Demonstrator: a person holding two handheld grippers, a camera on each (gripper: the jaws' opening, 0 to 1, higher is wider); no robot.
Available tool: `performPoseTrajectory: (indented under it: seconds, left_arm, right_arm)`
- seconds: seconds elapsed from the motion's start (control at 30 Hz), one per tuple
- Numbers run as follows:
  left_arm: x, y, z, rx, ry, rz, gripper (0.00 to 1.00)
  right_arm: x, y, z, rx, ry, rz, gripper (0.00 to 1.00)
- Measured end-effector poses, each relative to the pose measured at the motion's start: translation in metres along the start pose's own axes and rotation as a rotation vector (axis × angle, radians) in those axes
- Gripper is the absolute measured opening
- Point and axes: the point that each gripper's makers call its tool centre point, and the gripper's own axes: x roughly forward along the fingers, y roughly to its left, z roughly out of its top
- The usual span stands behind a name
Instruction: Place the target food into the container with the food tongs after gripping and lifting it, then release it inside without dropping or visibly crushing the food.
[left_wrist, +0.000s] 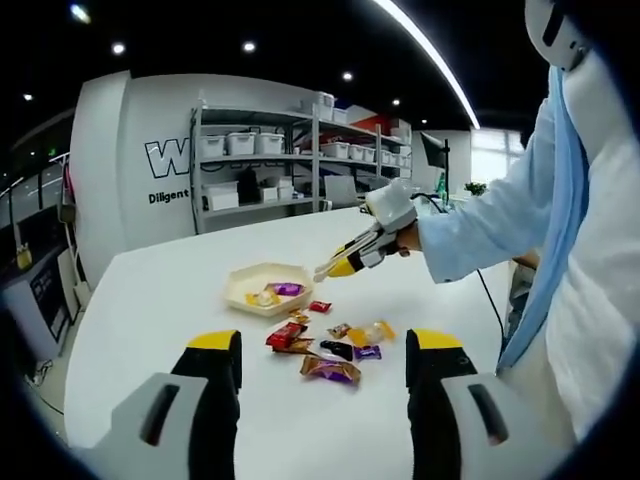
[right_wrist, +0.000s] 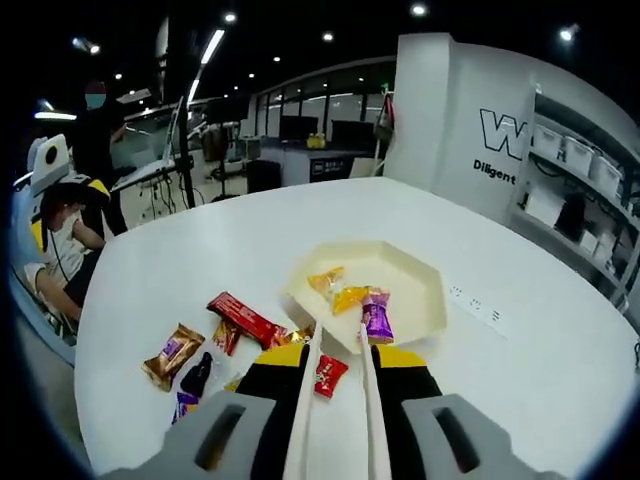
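Observation:
A cream tray (left_wrist: 245, 283) on the white table holds yellow, orange and purple candies. Loose wrapped candies (left_wrist: 330, 350) lie in front of it. My left gripper (left_wrist: 325, 345) hovers open over the near table, nothing between its jaws. My right gripper (left_wrist: 352, 260), held by a person's hand, is shut on the food tongs (left_wrist: 325, 270), whose tips reach the tray's right edge. In the right gripper view, my right gripper (right_wrist: 342, 357) holds the tongs (right_wrist: 305, 400) with arms spread. A small red candy (right_wrist: 330, 375) lies on the table between them, and a purple candy (right_wrist: 377, 322) rests inside the tray (right_wrist: 420, 285).
A long red bar (right_wrist: 245, 318), a brown candy (right_wrist: 172, 355) and a black one (right_wrist: 196, 375) lie left of the tongs. A socket strip (right_wrist: 478, 305) sits beyond the tray. Shelves (left_wrist: 300, 160) stand past the table's far edge. A person (right_wrist: 95, 130) stands off the table's left.

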Motion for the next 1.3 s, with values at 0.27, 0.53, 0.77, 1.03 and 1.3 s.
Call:
performPoseTrajectory:
  seconds: [0.27,0.53,0.77,1.03,1.3]
  left_arm:
    - [-0.001,0.002,-0.001,-0.004,-0.001,-0.005,0.64]
    - [-0.003,0.003,-0.004,-0.005,0.002,-0.004,0.64]
    - [-0.006,0.004,-0.007,-0.009,0.009,-0.002,0.64]
    - [-0.011,0.008,-0.008,-0.017,0.011,0.008,0.64]
    - [-0.014,0.013,-0.008,-0.027,0.008,0.022,0.66]
  right_arm:
    - [0.002,-0.001,-0.014,0.025,0.026,-0.003,0.19]
    - [0.009,-0.002,-0.026,0.048,0.057,-0.010,0.20]
    - [0.020,-0.002,-0.034,0.067,0.088,-0.011,0.20]
    - [0.033,0.000,-0.046,0.094,0.132,-0.024,0.21]
    - [0.040,0.001,-0.054,0.073,0.174,-0.044,0.19]
